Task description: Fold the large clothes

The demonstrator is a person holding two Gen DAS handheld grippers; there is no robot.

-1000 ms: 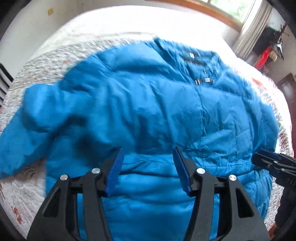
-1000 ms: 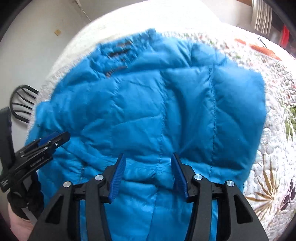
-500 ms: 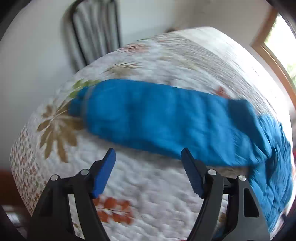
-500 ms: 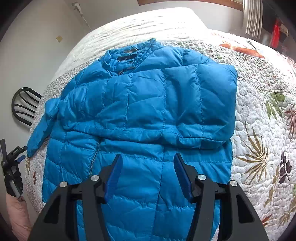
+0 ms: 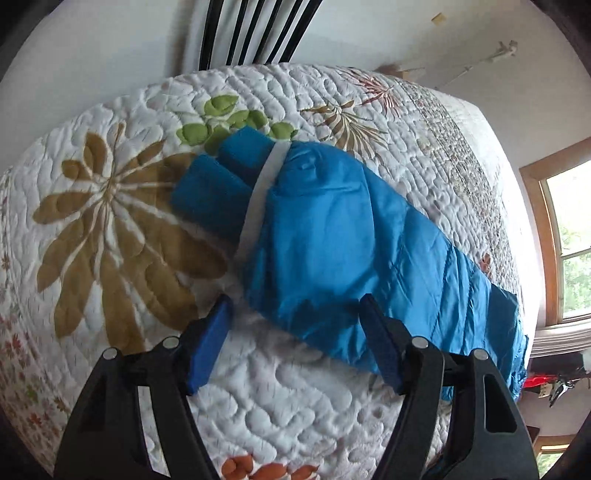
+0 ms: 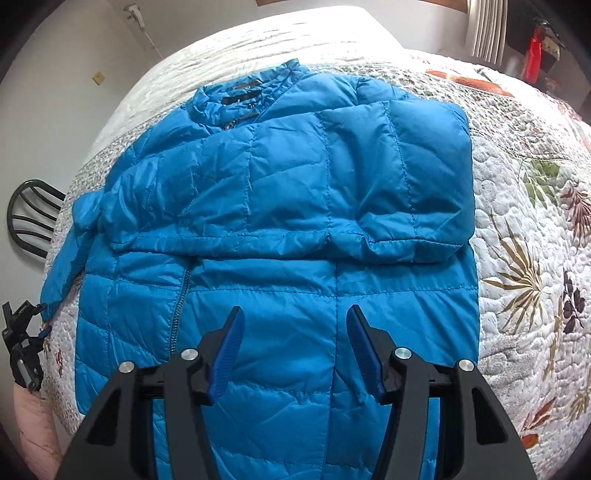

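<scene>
A blue puffer jacket (image 6: 295, 184) lies front-up on the bed, its right sleeve (image 6: 406, 166) folded across the chest. The other sleeve (image 5: 351, 236) stretches out over the quilt and ends in a knit cuff (image 5: 218, 188) behind a white band (image 5: 262, 192). My left gripper (image 5: 294, 299) hovers at this sleeve's near edge with its jaws closing. The edge lies between the fingertips, and the pads do not press on it. It also shows small at the left edge of the right wrist view, where the left gripper (image 6: 22, 332) sits by the sleeve end. My right gripper (image 6: 295, 307) stands open above the jacket's lower front, holding nothing.
A white quilted bedspread (image 5: 110, 221) with leaf and flower prints covers the bed. A dark slatted chair (image 5: 251, 33) stands against the wall beyond the bed's edge. A window (image 5: 569, 240) is at the right. A pink sleeve (image 6: 29, 424) shows at the lower left.
My left gripper has swung from over the jacket's body out to the stretched sleeve, rolling as it went. The right gripper drew back a little, so more of the jacket shows.
</scene>
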